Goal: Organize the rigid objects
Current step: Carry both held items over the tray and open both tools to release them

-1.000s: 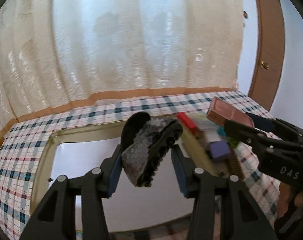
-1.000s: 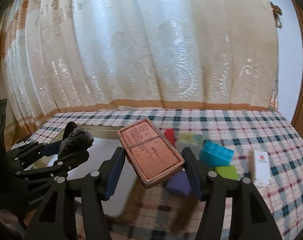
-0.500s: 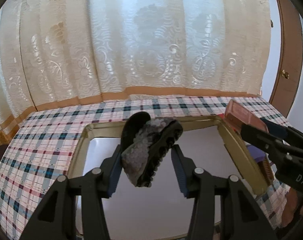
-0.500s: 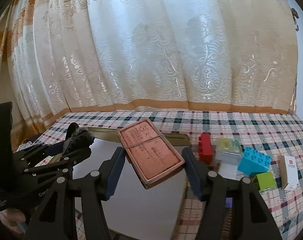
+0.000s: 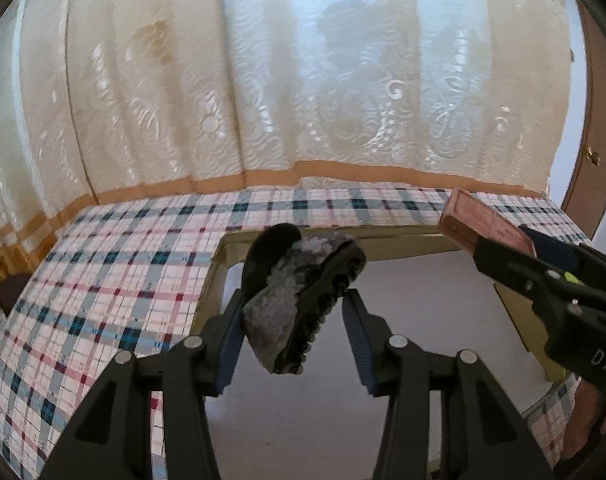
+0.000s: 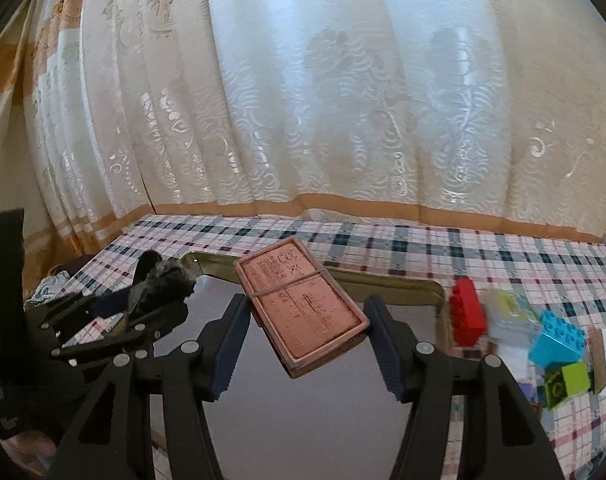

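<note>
Left gripper point(image 5: 293, 322) is seen pinching a dark, pebbly hair claw clip point(image 5: 299, 300), held above the gold-rimmed tray point(image 5: 217, 264). Right gripper point(image 6: 307, 334) is clamped on a reddish-brown embossed box point(image 6: 301, 306), tilted over the same tray. Beyond its right rim, a red block point(image 6: 465, 314), blue block point(image 6: 557, 338) and green block point(image 6: 565, 382) are spotted on the plaid tablecloth point(image 6: 383, 244), backed by a lace curtain point(image 6: 323, 100).
</note>
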Demonstrator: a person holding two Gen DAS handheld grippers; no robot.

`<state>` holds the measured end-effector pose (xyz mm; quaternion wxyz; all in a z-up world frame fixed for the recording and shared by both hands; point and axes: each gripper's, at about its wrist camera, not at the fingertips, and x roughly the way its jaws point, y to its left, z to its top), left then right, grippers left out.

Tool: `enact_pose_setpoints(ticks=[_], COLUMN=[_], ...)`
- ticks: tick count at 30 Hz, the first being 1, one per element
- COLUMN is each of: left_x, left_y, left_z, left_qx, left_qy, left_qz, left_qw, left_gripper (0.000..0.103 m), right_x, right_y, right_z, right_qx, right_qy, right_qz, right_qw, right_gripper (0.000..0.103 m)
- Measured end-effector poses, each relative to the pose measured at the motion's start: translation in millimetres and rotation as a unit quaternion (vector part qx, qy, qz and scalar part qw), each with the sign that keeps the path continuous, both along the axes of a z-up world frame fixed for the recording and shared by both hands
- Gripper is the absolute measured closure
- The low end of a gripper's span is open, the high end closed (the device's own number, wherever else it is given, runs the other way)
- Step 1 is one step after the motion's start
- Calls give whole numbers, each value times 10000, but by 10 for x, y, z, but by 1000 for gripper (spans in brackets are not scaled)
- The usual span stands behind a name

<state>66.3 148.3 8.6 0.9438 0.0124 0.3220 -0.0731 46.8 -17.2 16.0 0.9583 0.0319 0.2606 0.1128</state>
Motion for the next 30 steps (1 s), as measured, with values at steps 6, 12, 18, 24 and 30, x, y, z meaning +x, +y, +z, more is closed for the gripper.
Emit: enact_pose_setpoints(ticks=[6,12,18,24,30], left_x=[60,144,231,305,326], left_y=[59,52,89,111,42], left_z=[-60,-161,-238,-280,-322], left_qx=[64,188,304,574,800], left_qy=[73,230,346,313,273], left_qz=[195,330,569,830,955], left_qw=[9998,9990,9973,9944,9918], left_gripper=[56,56,56,56,55], right_x=[156,195,317,522,631], right_y=[157,264,388,480,540], right_z=[-165,-177,-171,-193,-243], right_qx=[38,-75,-190,-189,-274], right_qy=[239,97,77,299,635], right_qz=[85,187,533,703,768], right_qw=[9997,9997,9984,9969,9946], right_gripper=[41,41,41,41,41])
